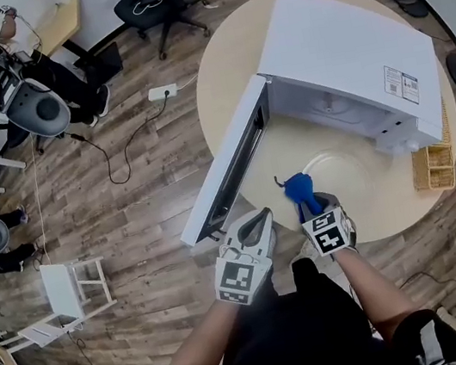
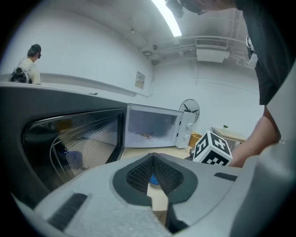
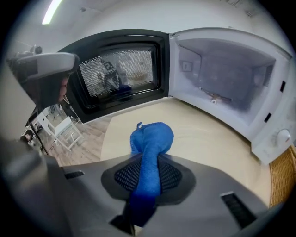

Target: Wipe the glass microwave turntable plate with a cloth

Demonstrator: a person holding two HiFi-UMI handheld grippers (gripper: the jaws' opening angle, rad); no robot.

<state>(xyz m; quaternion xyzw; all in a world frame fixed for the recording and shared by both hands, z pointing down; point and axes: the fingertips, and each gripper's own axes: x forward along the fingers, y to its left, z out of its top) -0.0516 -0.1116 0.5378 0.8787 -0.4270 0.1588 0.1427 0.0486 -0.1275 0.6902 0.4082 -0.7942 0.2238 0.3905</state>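
Note:
On the round table, in front of the open white microwave [image 1: 345,52], lies the clear glass turntable plate [image 1: 344,172]; its outline is faint. My right gripper [image 1: 308,200] is shut on a blue cloth [image 1: 299,186], which bunches past the fingertips at the plate's near-left edge. In the right gripper view the cloth [image 3: 150,139] runs between the jaws of that gripper [image 3: 149,159], above the beige tabletop. My left gripper [image 1: 260,215] hovers at the table's near edge by the door, shut with nothing in it [image 2: 153,156].
The microwave door [image 1: 225,165] swings out over the table's left side. A wicker basket [image 1: 435,167] stands at the right rim. An office chair [image 1: 157,2], a white stool [image 1: 68,293] and a seated person [image 1: 4,51] are on the floor to the left.

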